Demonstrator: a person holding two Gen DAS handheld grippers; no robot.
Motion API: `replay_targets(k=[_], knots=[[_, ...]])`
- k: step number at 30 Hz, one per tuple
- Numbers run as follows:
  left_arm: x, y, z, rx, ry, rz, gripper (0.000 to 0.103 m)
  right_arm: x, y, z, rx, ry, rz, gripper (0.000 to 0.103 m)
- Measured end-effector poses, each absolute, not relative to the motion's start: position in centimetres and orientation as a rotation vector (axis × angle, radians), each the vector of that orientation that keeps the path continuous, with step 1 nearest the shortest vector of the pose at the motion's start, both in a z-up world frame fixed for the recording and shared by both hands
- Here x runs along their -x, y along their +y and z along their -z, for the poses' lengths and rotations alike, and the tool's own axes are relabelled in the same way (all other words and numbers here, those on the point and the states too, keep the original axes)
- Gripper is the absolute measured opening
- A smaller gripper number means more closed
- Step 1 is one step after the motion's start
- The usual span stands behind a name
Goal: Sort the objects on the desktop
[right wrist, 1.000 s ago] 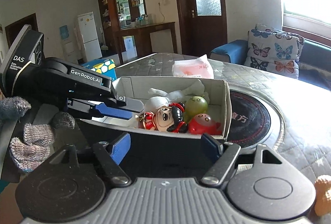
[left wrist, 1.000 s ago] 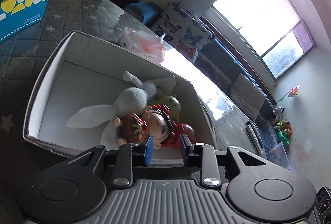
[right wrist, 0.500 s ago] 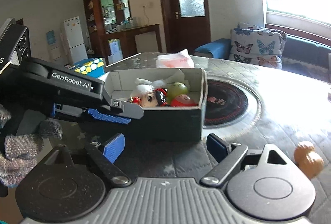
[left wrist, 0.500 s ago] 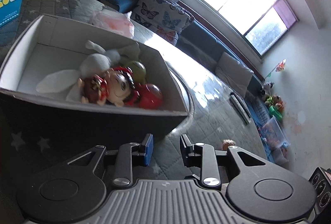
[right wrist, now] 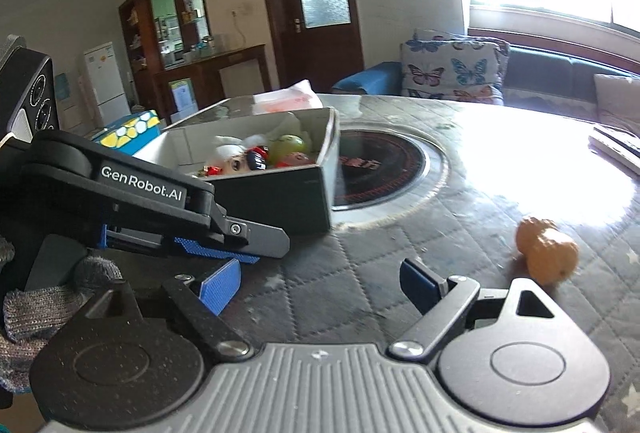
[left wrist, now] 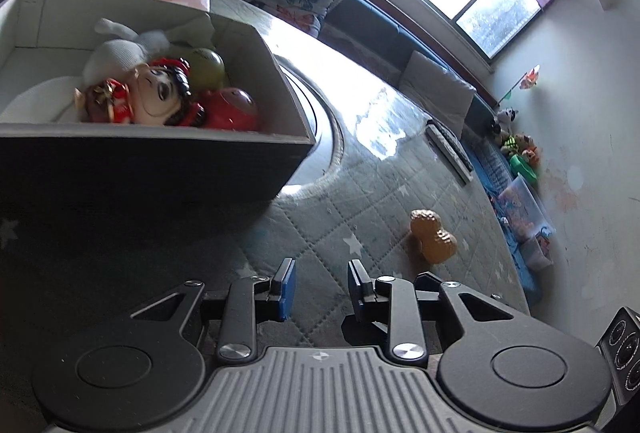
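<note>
Sorting nearing its end
Toys are lying in the box; a peanut is waiting on the table, both grippers gaping empty.

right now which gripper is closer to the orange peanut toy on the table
Right, though only narrowly. The right gripper is open, with the peanut toy just ahead and right of its right fingertip. The left gripper sits slightly farther off, the toy ahead to its right.

"GenRobot.AI" is printed on the left claw.
</note>
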State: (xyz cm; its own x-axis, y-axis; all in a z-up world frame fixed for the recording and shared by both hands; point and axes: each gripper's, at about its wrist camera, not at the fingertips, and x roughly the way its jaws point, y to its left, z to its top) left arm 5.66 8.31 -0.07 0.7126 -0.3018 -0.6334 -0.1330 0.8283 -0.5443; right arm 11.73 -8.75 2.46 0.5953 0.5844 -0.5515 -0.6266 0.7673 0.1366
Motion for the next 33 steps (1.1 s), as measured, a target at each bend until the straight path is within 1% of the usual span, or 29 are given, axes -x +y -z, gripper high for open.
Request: replay_targets(k=[11,20,33], knots=[[-7.8,5.5,1.0,0.562,0.842,0.152,0.031,-12.6,-11.7,-1.4,0.05,0.641,-0.607,0.089],[-9.0,4.7,1.8,0.554,0.896,0.154,0.031,-13.7,-13.5,-0.6,0.029,0.661,-0.55,0.089],[-10.4,3.2,2.3,0.55,0.924,0.181,0.031,-15.9,-15.9,0.4,0.02,0.674,-0.47,0.089]])
